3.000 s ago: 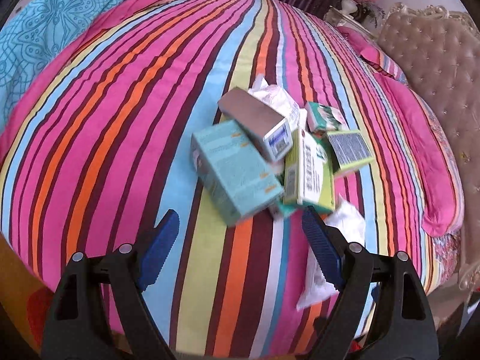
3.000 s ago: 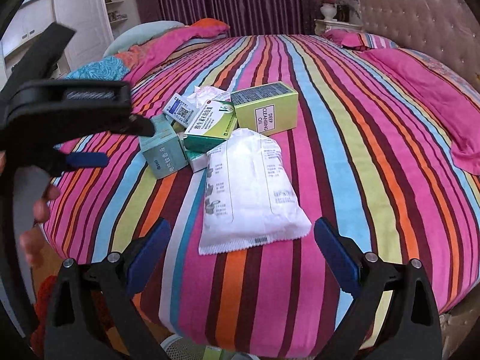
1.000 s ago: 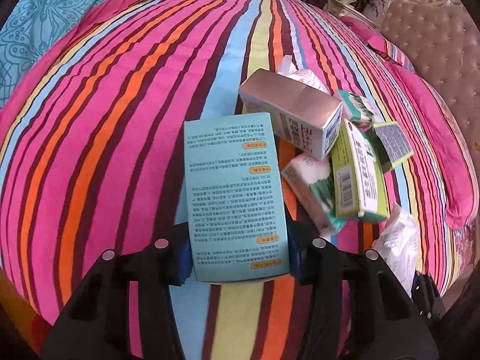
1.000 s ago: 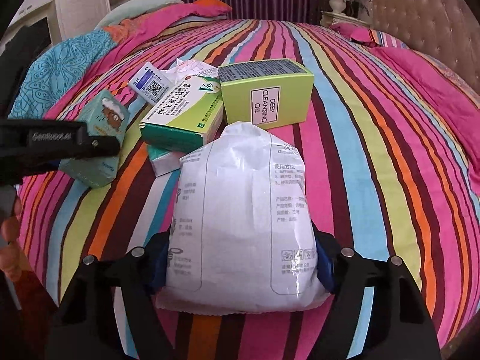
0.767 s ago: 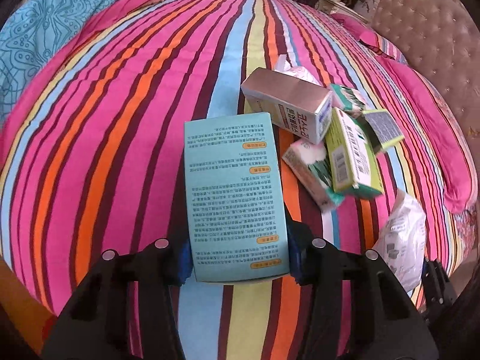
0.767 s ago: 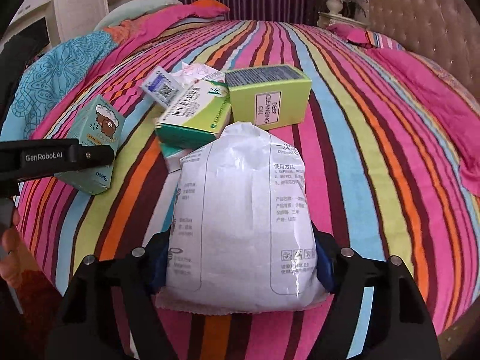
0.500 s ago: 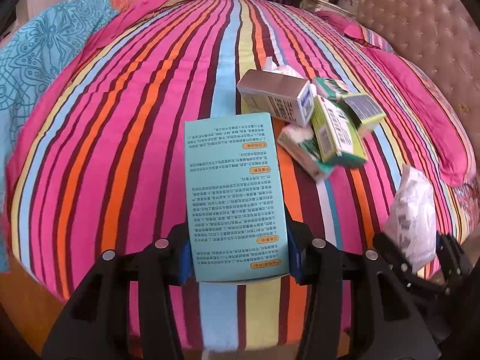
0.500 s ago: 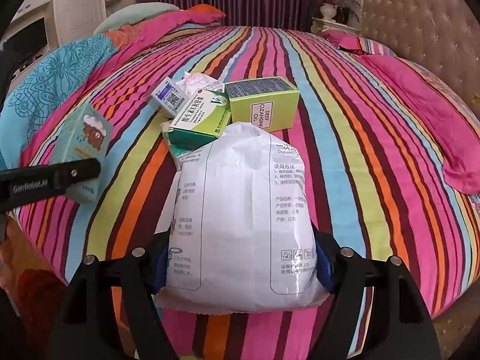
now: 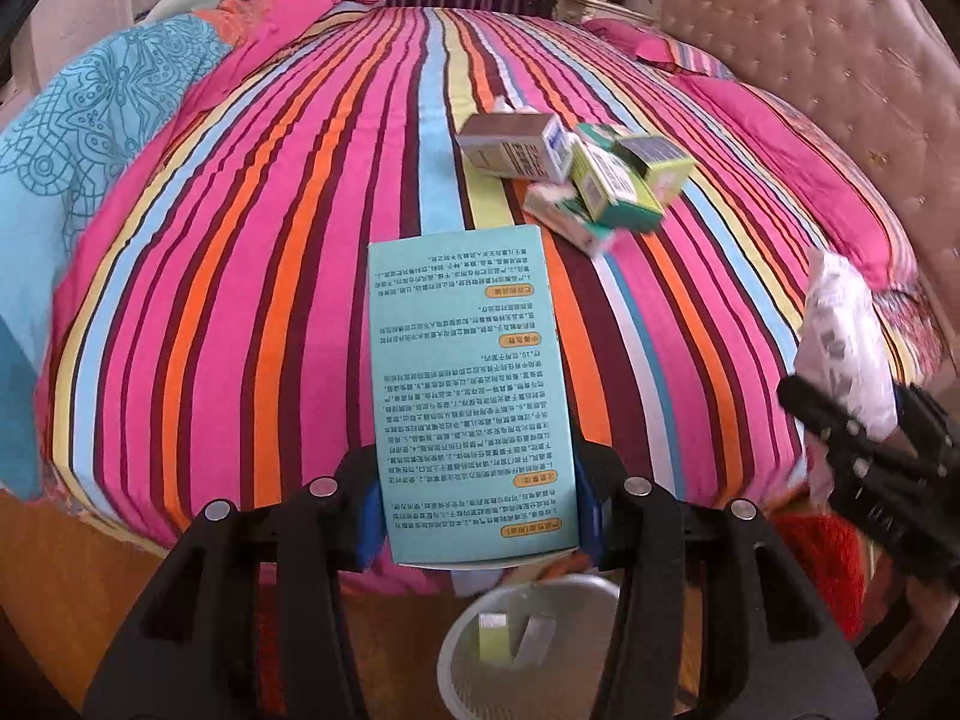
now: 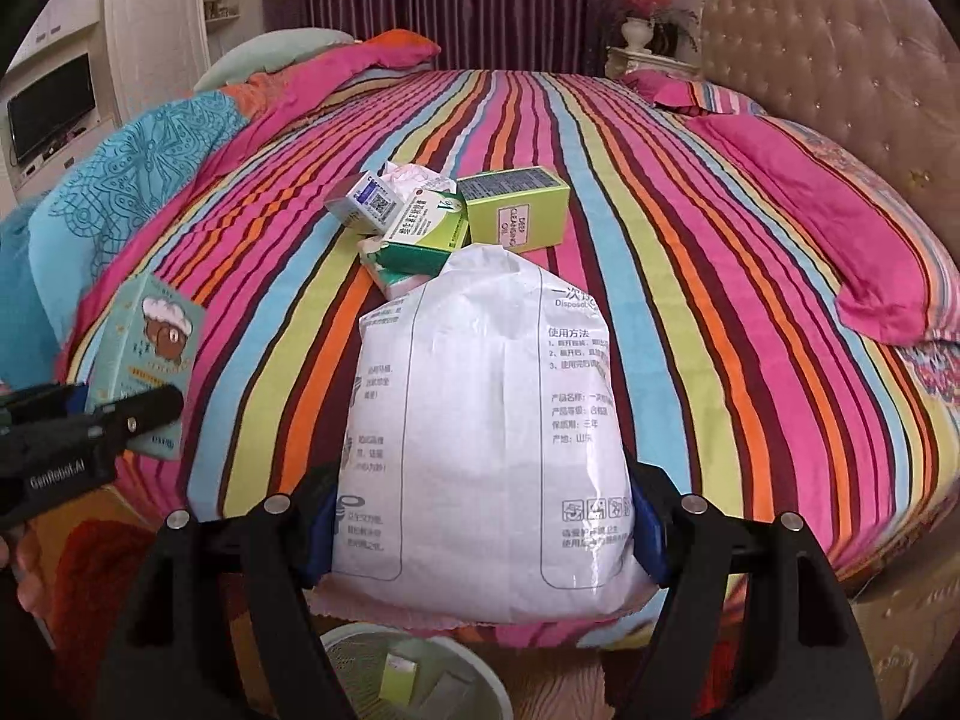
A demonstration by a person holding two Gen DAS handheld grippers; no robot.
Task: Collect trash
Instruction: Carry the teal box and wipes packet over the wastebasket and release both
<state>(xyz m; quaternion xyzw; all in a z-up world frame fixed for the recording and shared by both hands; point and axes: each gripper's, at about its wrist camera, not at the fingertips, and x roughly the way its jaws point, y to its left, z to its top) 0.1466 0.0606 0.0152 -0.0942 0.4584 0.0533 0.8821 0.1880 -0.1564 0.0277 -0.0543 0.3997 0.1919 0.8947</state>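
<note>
My left gripper (image 9: 477, 510) is shut on a light blue box (image 9: 468, 384) with printed text, held above the near edge of the striped bed (image 9: 240, 252). From the right wrist view that box (image 10: 147, 354) shows a bear picture, with the left gripper (image 10: 90, 426) clamped on it. My right gripper (image 10: 483, 528) is shut on a white plastic packet (image 10: 486, 438), also seen at the right of the left wrist view as the white packet (image 9: 846, 336). A round mesh bin (image 9: 528, 642) stands on the floor below both grippers; the bin (image 10: 414, 672) holds a small green box.
A pile of small boxes (image 10: 432, 222) lies mid-bed: a lime green box (image 10: 516, 210), a green-white box and a silver-blue one, with crumpled tissue behind. A pink pillow (image 10: 840, 228) and tufted headboard (image 10: 840, 48) are at right, a turquoise blanket (image 10: 132, 180) at left.
Both grippers have drawn back from the pile toward the bed's near edge with their items. The floor and the mesh bin have come into view beneath them.
</note>
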